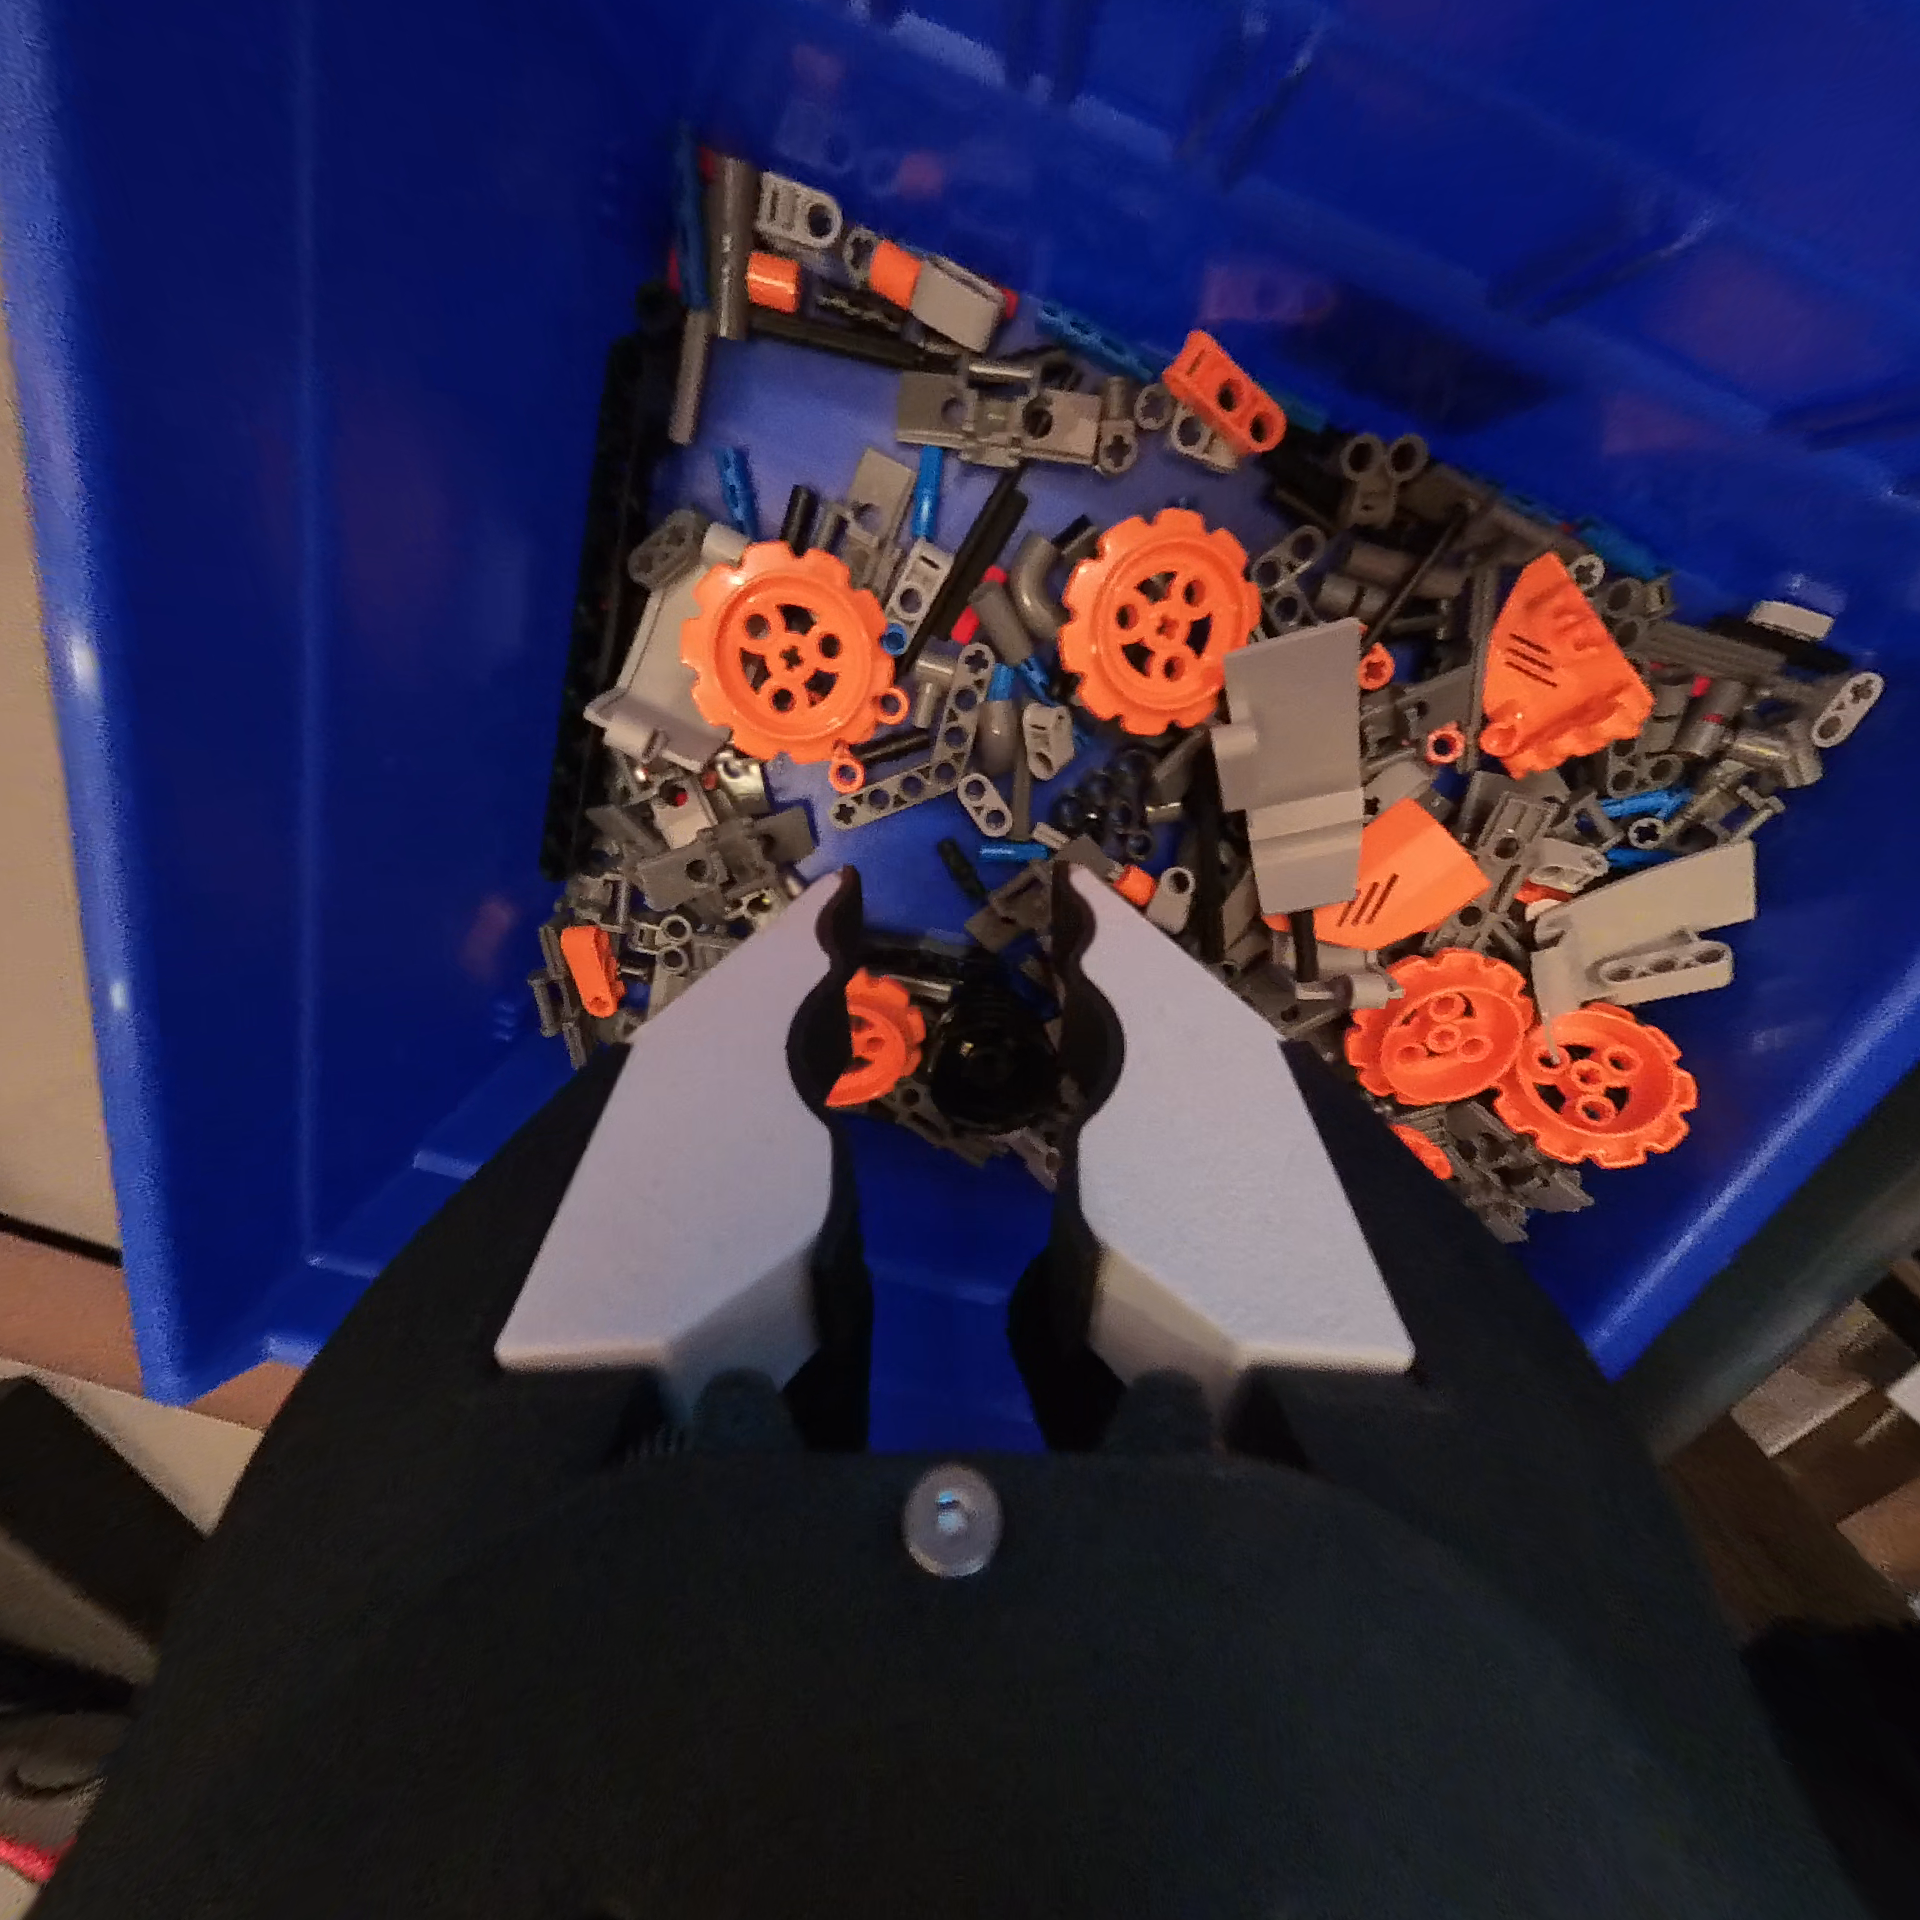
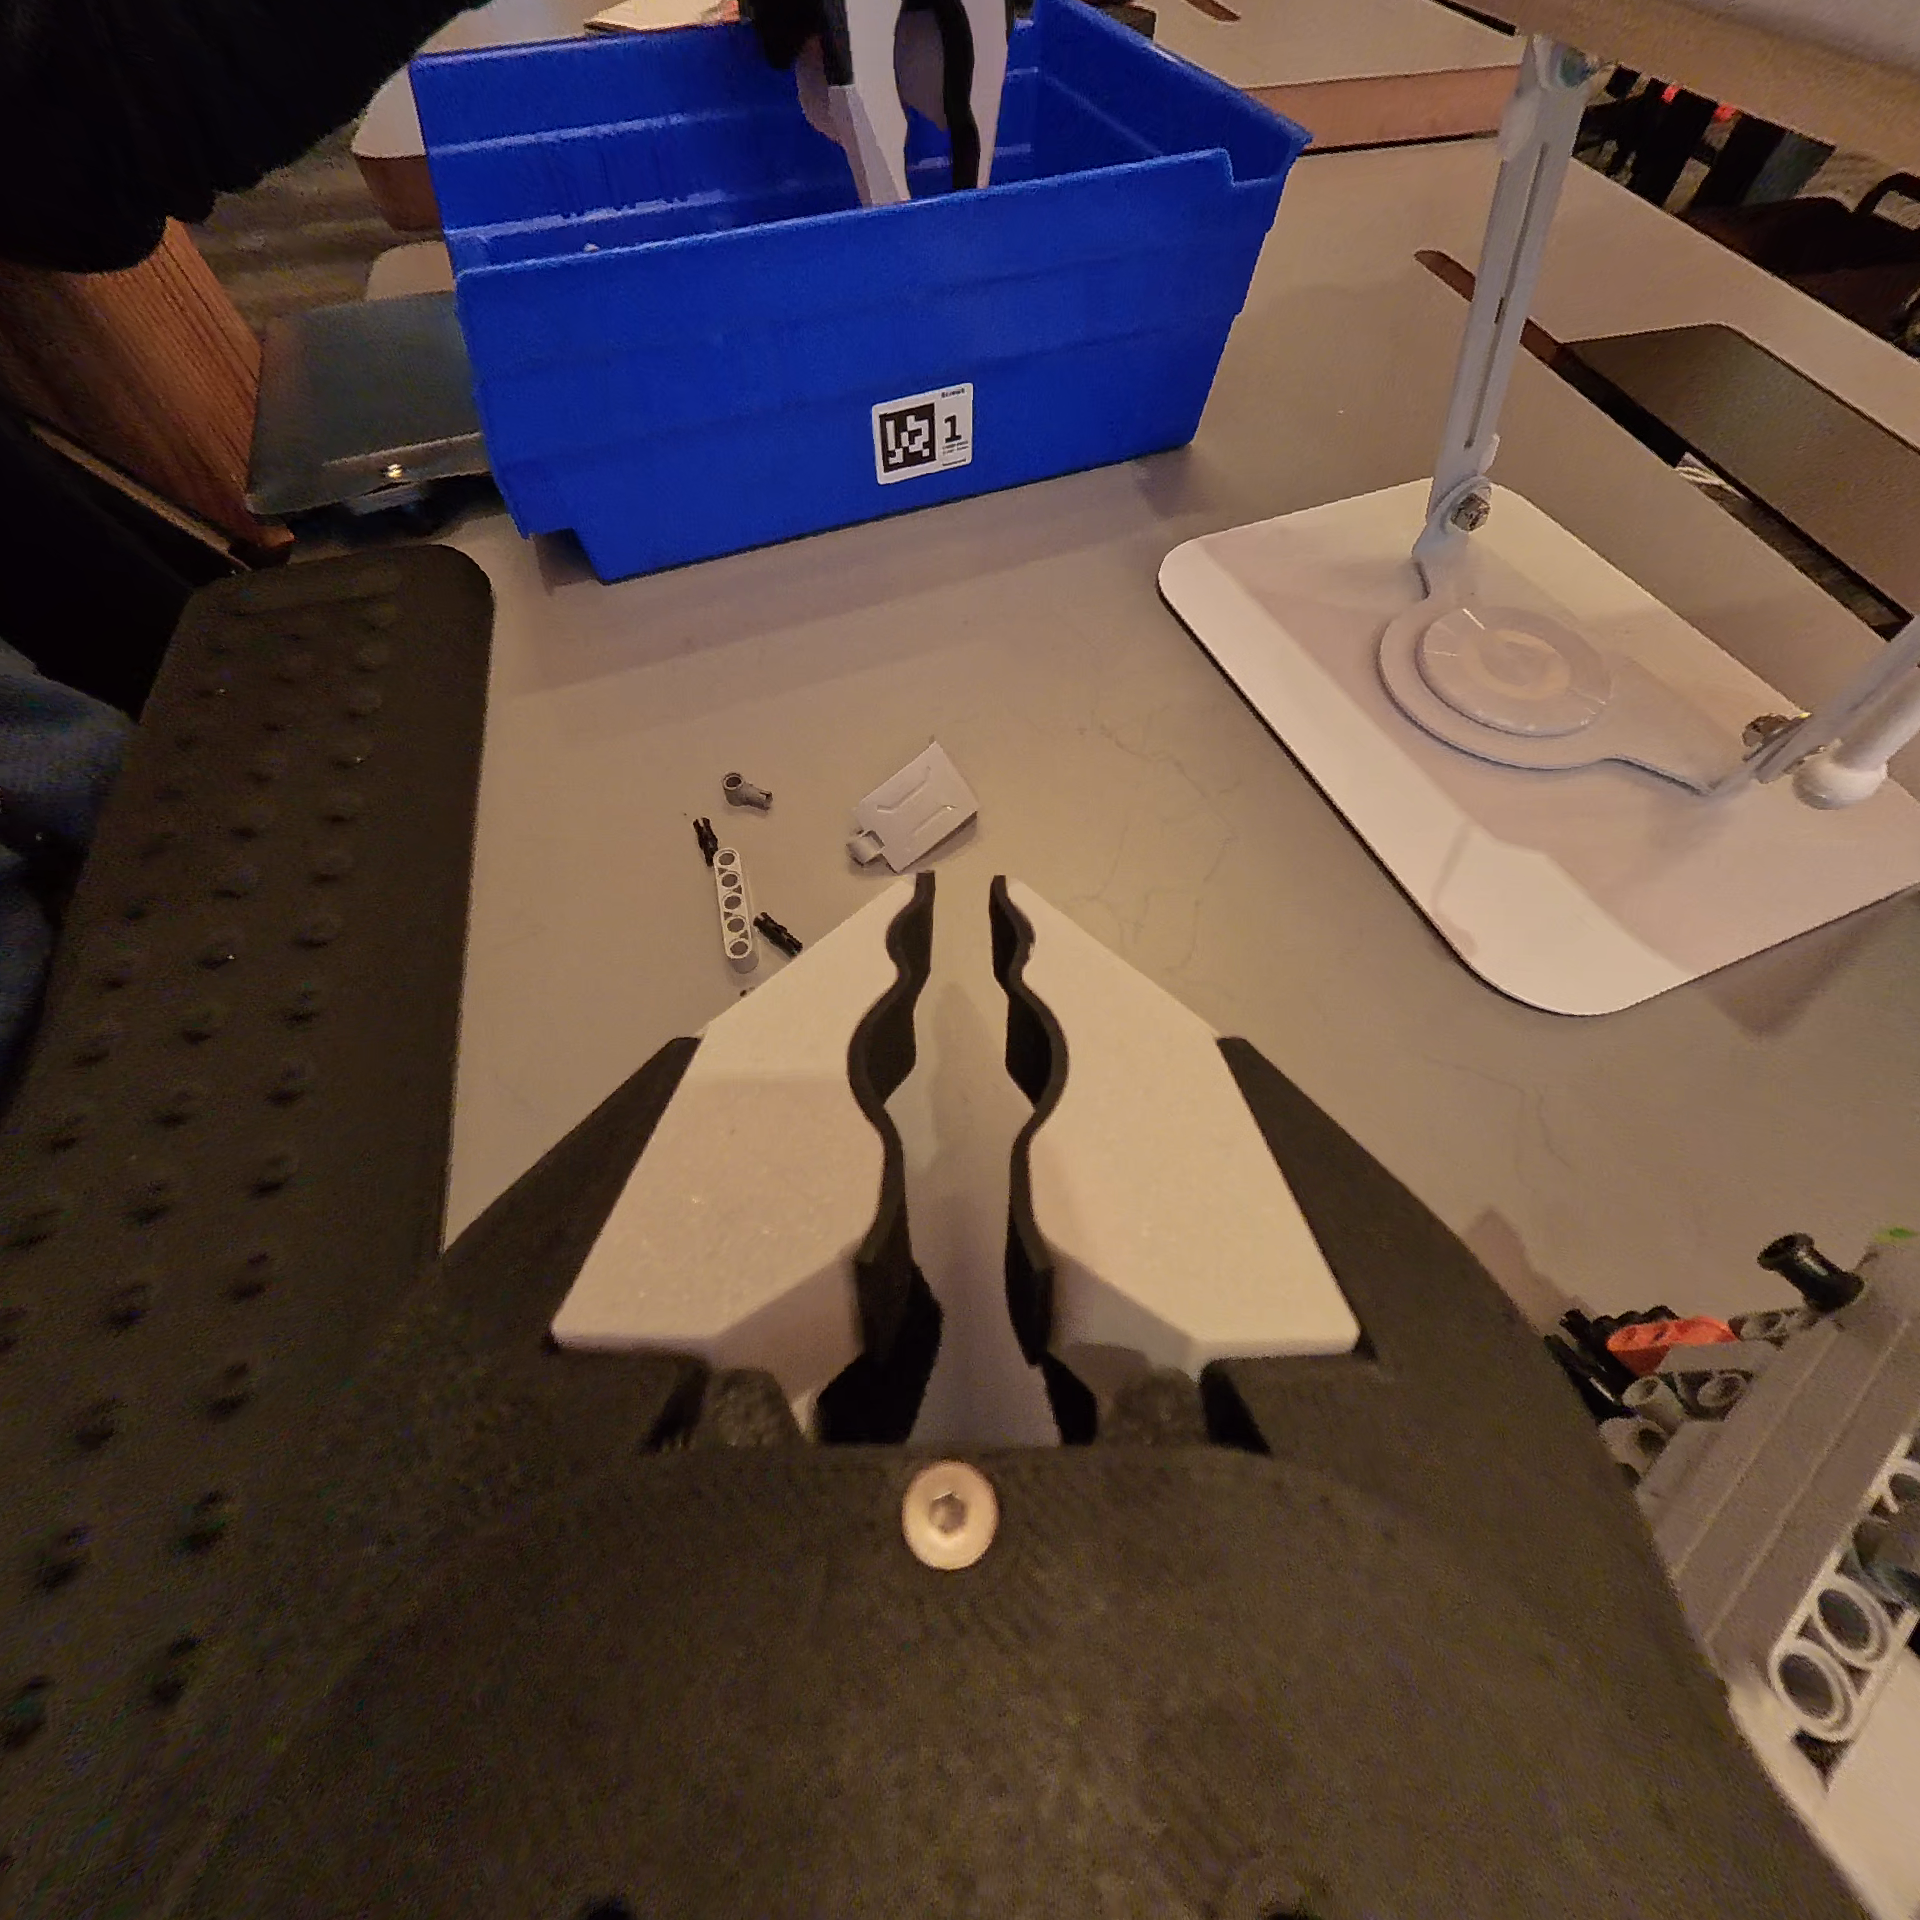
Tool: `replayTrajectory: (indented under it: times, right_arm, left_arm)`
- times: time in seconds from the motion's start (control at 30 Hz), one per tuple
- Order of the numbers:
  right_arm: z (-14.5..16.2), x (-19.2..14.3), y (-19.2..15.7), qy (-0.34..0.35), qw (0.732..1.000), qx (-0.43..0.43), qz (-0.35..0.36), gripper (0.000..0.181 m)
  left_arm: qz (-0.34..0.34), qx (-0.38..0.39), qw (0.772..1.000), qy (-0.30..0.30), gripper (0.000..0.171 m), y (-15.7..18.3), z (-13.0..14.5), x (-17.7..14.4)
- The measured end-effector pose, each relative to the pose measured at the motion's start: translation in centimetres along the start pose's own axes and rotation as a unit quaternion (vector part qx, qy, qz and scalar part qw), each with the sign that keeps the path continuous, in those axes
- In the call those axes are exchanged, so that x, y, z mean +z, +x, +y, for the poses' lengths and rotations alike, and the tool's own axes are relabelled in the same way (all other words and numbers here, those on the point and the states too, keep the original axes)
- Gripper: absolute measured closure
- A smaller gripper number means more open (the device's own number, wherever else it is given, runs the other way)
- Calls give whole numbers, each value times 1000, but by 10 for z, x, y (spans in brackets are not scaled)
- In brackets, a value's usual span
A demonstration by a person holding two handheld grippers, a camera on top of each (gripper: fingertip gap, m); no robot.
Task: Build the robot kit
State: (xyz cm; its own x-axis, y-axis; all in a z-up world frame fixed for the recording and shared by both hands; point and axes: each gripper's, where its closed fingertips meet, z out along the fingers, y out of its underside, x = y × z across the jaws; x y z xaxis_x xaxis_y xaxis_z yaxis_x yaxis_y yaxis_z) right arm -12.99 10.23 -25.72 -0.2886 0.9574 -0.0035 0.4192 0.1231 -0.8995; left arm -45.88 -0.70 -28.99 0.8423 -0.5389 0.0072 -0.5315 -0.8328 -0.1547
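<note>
My left gripper (image 1: pixel 954 883) is open and reaches down into a blue bin (image 1: pixel 364 727) over a pile of small building-set parts. Below its jaws lie an orange toothed wheel (image 1: pixel 878 1039) and a black round part (image 1: pixel 987 1060), neither gripped. More orange toothed wheels (image 1: pixel 790 649) (image 1: pixel 1158 618) and a grey panel (image 1: pixel 1288 758) lie farther in. My right gripper (image 2: pixel 961 883) hovers over the grey table (image 2: pixel 1143 1039), its jaws a narrow gap apart and empty. Just beyond its tips lie a grey panel piece (image 2: pixel 914 810), a light grey beam with holes (image 2: pixel 730 909) and small black pins (image 2: pixel 777 932).
The blue bin (image 2: pixel 831 343), with a tag sticker on its front, stands at the back of the table with the left gripper (image 2: pixel 904 135) in it. A black studded mat (image 2: pixel 260 935) lies left. A white stand base (image 2: pixel 1558 748) sits right. A part-built grey assembly (image 2: pixel 1766 1507) is at the lower right. The grippers' ends are close to 35 cm from one another.
</note>
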Motion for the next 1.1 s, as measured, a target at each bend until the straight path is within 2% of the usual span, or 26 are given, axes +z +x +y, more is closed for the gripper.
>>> replayTrajectory:
  times: [0.43, 0.6, 0.8, 0.9, 1.1]
  right_arm:
    - [2, -1, 2, -1, 1000, 10, 0, 174]
    - [4, 1, 3, -2, 1000, 15, -2, 173]
    - [6, 1, 4, -3, 1000, 19, -3, 173]
    - [6, 1, 5, -4, 1000, 21, -3, 173]
    - [7, 1, 5, -3, 1000, 22, -4, 173]
  left_arm:
    - [-32, -11, 999, 24, 137, -22, -4, -17]
    - [-23, -1, 1000, 11, 137, -25, -2, -6]
    - [-26, 32, 999, 17, 133, -27, -22, 8]
    - [-25, 35, 999, -4, 128, -28, -26, 16]
    - [-24, 47, 998, -29, 139, -29, -28, 34]
